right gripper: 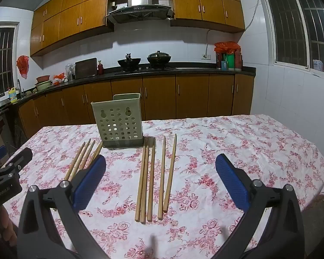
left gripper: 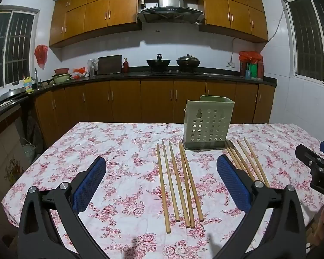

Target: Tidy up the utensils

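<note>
Wooden chopsticks (left gripper: pixel 184 185) lying loose on tabletop (right gripper: pixel 248 142) | both claws, left claw (left gripper: pixel 161 183) and right claw (right gripper: pixel 161 181), hovering agape, gripping nothing | step: starting first pickup | next: pinching one stick, dropping it into green holder (right gripper: pixel 117 122)

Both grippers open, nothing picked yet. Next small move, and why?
Probably lower the right gripper onto the outermost chopstick of the five beneath it. Both jaws stand open and empty, the green holder looks empty, and that stick lies slightly apart, so it seems easiest to pinch alone.

holder (left gripper: pixel 207 125) on table (left gripper: pixel 118 142) | chopsticks (left gripper: pixel 179 185) before, both sides
</note>
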